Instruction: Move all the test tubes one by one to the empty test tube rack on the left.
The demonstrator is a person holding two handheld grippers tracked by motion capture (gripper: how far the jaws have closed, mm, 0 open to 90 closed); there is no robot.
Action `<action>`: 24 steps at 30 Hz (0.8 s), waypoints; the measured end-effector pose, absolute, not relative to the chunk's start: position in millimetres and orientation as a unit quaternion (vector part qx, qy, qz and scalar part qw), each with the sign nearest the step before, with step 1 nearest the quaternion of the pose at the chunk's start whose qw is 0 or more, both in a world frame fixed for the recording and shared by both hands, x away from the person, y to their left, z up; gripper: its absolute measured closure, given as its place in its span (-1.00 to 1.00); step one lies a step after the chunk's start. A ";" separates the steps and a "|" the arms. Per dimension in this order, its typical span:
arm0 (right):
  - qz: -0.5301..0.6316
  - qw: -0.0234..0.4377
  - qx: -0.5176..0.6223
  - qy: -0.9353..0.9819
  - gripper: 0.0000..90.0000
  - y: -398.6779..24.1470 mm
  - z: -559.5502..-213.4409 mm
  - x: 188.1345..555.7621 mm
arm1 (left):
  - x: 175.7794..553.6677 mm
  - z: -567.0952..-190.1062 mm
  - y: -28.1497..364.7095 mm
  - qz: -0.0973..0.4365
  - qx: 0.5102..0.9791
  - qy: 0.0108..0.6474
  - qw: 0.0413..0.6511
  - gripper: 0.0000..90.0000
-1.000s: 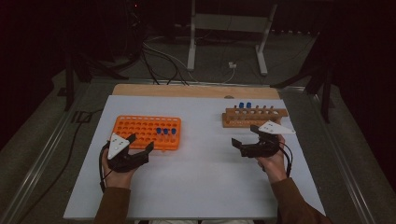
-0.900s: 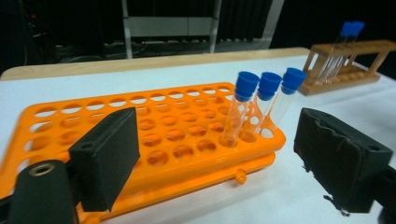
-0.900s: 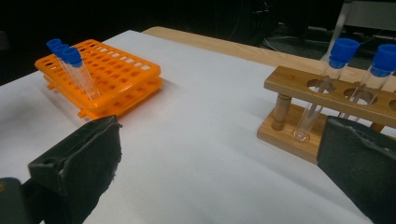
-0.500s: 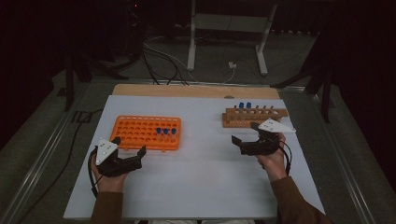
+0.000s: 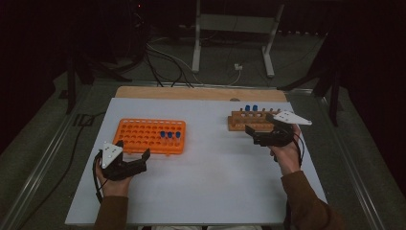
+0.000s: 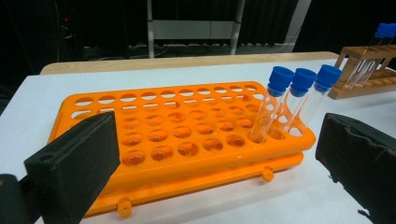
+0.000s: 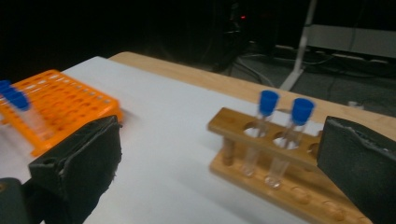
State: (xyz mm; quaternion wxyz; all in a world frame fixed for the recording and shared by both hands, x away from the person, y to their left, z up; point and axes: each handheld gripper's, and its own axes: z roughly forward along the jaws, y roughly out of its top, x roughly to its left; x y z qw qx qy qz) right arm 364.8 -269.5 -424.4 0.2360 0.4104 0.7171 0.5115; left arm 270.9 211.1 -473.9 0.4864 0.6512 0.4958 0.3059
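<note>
An orange tube rack (image 5: 148,135) lies left of centre on the white table, with three blue-capped tubes (image 5: 170,136) at its right end. A wooden rack (image 5: 249,120) at the right holds two blue-capped tubes (image 5: 251,109). My left gripper (image 5: 134,149) rests just in front of the orange rack's near-left corner; its jaws have just been opening and stand open with nothing between them. In the left gripper view the orange rack (image 6: 187,126) and its tubes (image 6: 299,98) lie ahead of the left gripper (image 6: 215,135). My right gripper (image 5: 261,127), open and empty, hovers at the wooden rack's near side (image 7: 280,154).
The white table top (image 5: 215,182) sits on a wooden board whose far edge (image 5: 191,92) shows behind it. Cables and a metal stand (image 5: 230,28) lie on the dark floor beyond. Metal rails run along both sides of the table.
My left hand has drawn back from the orange rack toward the table's near-left side. My right gripper has edged closer to the wooden rack.
</note>
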 end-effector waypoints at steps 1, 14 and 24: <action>0.509 0.239 0.414 0.716 -1.00 -270.5 -424.4 366.7 | 270.9 -474.2 211.1 0.307 0.652 0.495 0.485 -0.98; 0.484 0.252 0.439 0.714 -0.77 -281.0 -419.8 397.5 | 272.8 -478.1 207.5 0.313 0.657 0.497 0.473 -0.98; 0.458 0.238 0.458 0.724 -0.15 -279.1 -440.8 424.4 | 274.0 -480.0 209.3 0.314 0.655 0.502 0.469 -0.98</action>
